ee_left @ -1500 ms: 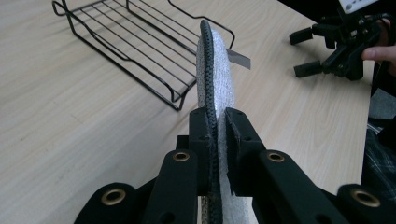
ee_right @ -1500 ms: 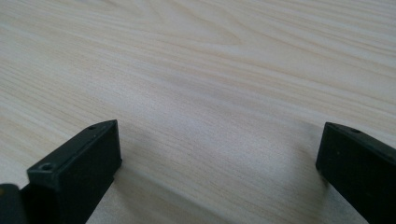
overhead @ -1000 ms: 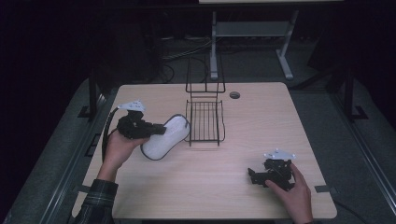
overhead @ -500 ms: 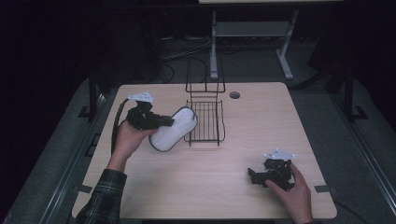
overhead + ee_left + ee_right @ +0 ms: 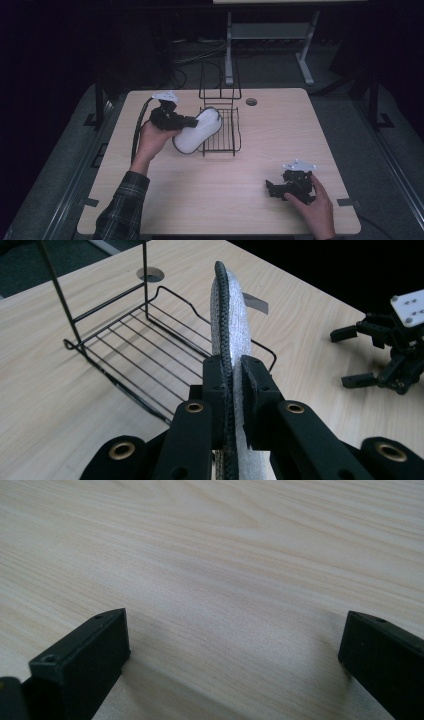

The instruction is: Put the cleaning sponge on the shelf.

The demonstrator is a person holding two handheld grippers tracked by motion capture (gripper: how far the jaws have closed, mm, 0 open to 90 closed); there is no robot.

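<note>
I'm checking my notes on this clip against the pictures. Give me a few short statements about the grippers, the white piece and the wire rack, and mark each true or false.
1. The left gripper is shut on the white flat pad. True.
2. The pad lies flat on the table. False: it is held up on its edge, over the near side of the wire rack.
3. The right gripper holds a second pad. False: its fingers are apart with only bare table between them.
4. The wire rack has a tall upright frame at its far end. True.
5. The right gripper rests inside the rack. False: it sits near the table's front right corner.
</note>
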